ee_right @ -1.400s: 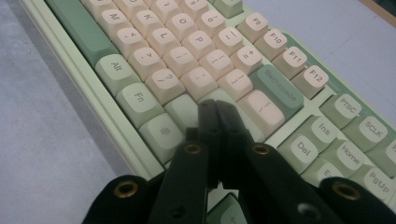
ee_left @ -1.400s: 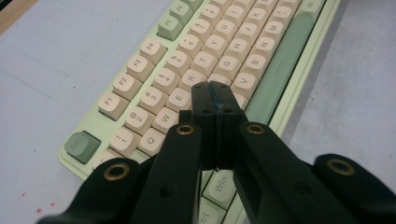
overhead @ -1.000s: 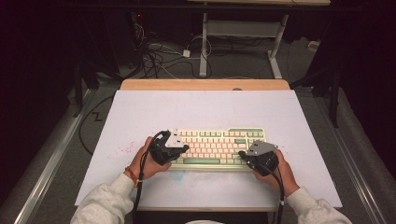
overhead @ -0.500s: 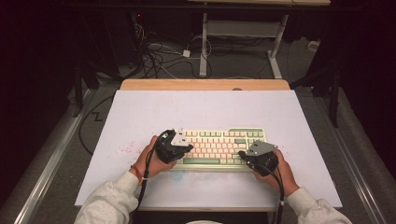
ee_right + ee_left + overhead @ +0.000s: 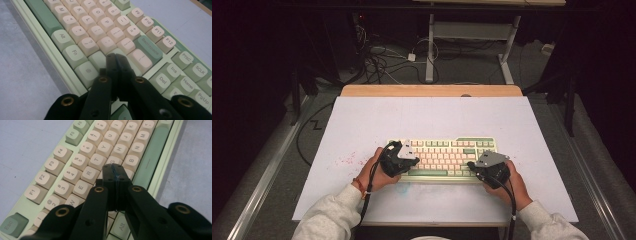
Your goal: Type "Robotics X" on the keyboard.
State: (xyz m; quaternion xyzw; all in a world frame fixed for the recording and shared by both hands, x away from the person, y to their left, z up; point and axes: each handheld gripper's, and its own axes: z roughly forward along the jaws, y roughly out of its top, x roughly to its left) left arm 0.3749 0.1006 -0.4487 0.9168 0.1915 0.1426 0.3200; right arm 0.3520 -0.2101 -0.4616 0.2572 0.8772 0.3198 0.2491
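Observation:
A pale green keyboard with cream and green keys lies on the white mat, near the table's front. My left gripper hovers over its left half, jaws shut with nothing between them. In the left gripper view the closed tips sit just above the keyboard, around the F and G keys. My right gripper is at the keyboard's right front corner, also shut and empty. Its closed tips point at the keyboard over the green keys below Backspace.
A white mat covers the wooden table. Faint pink specks mark the mat left of the keyboard. Cables and desk legs stand on the floor beyond the table. Both sleeves enter from the bottom edge.
My left hand has shifted slightly right and forward over the keyboard's left keys. The right hand has kept still.

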